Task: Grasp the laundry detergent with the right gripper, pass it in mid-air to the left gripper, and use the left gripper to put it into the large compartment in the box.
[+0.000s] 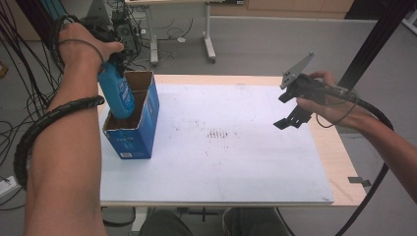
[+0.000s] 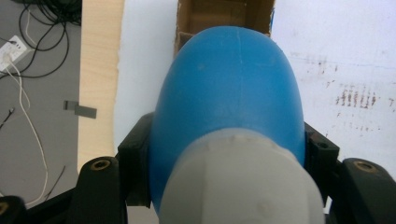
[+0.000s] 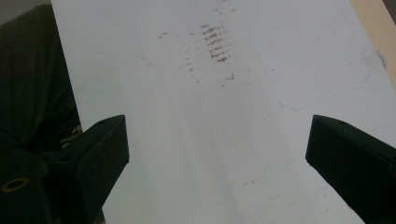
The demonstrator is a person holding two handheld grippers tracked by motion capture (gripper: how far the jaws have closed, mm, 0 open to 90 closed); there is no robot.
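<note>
High view: left tongs (image 1: 114, 61) clamp a blue bottle (image 1: 118, 96), base inside the open blue carton (image 1: 142, 132) at the tabletop's (image 1: 221, 167) left edge. Right tongs (image 1: 291, 109) hover apart, empty.
Left gripper view: bottle (image 2: 229, 88) pinched below its grey cap (image 2: 243, 186); keep it upright, centred over the compartment.
Right gripper view: jaws spread wide.
</note>
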